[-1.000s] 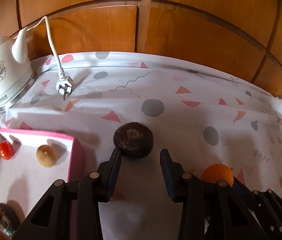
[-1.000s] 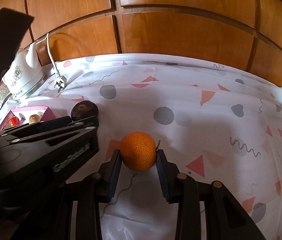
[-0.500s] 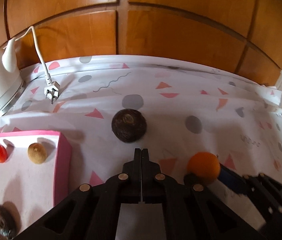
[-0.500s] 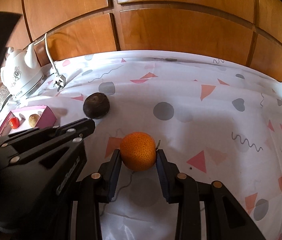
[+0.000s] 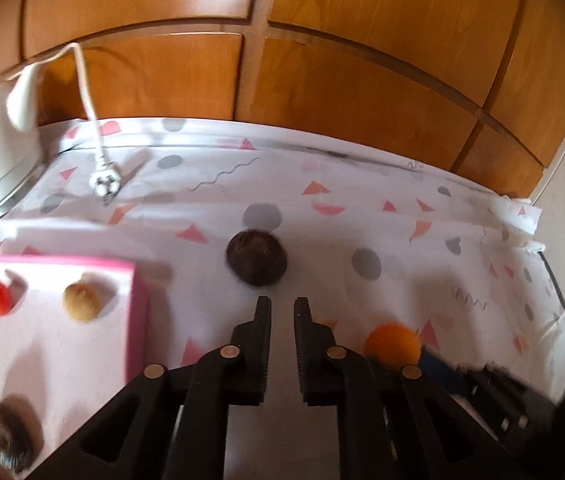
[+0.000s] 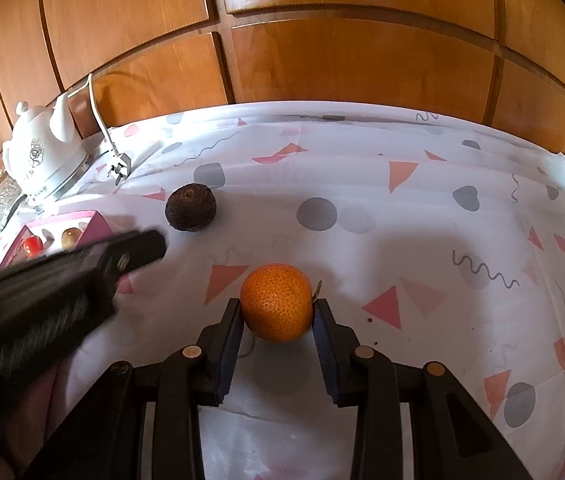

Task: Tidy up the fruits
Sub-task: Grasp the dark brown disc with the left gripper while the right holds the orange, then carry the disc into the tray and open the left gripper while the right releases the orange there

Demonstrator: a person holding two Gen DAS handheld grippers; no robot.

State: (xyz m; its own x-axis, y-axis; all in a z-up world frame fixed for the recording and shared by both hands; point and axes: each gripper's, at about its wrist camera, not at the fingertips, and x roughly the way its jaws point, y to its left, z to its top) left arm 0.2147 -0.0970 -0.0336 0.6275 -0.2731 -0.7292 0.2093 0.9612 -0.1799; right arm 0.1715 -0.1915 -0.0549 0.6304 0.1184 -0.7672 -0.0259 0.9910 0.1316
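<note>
Both right tongs point(image 6: 276, 312) pads grip the orange point(image 6: 276, 302) (left tongs point(image 5: 281, 312) slightly parted).

Glossy wood panels point(image 6: 322, 64), pebbled orange point(image 6: 276, 302)

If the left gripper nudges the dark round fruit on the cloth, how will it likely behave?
The dark round fruit looks squat and rounded, so a nudge would probably roll it. The wrinkled tablecloth may slow it. Its rough, matte skin suggests a fair grip, though the left gripper stands barely open, narrower than the fruit.
</note>
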